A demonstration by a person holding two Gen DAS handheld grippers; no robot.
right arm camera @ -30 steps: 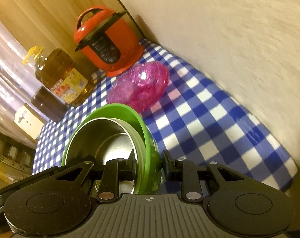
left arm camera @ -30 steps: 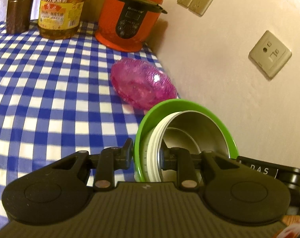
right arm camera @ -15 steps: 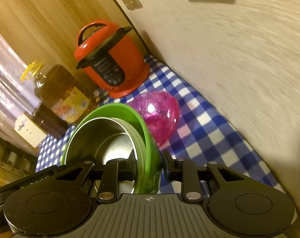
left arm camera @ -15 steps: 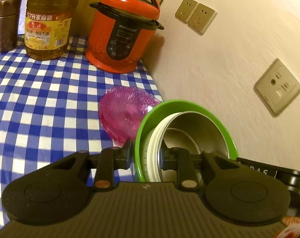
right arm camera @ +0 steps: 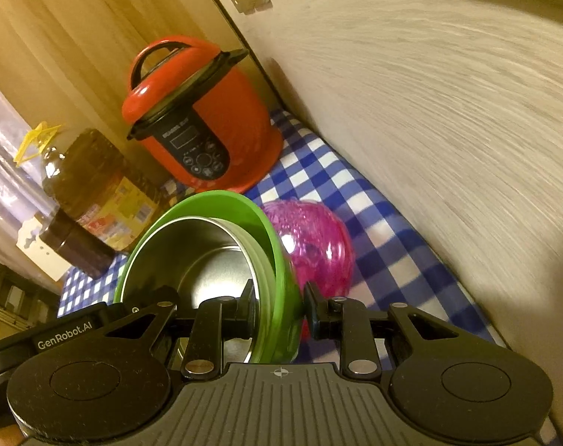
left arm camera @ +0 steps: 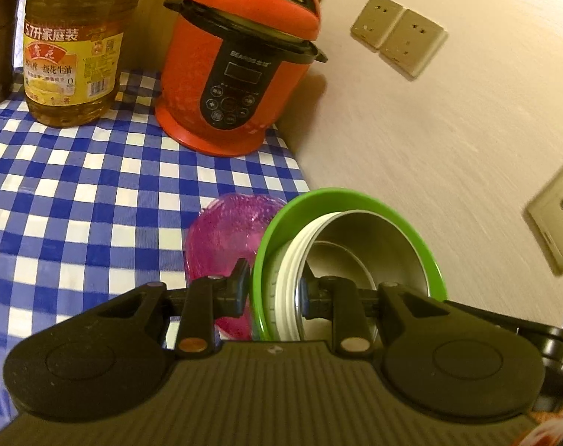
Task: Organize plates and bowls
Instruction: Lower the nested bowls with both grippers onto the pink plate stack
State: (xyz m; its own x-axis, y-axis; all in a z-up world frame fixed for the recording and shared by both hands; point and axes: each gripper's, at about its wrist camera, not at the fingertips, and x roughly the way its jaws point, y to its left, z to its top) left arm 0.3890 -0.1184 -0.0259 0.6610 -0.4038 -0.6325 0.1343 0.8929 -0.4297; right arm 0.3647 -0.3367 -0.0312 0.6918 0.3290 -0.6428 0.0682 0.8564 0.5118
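Nested bowls [left arm camera: 355, 230] nearer glossy cooker [left arm camera: 240, 59]

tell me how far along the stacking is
Done: a steel bowl already sits nested in the green bowl. In hand: the left tool and right tool clamp opposite rims of that stack. Left: the pink bowl lies loose on the checked tablecloth.

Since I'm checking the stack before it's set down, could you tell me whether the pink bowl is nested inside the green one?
No, the pink bowl lies on the checked cloth behind the green bowl, which holds only a steel bowl.
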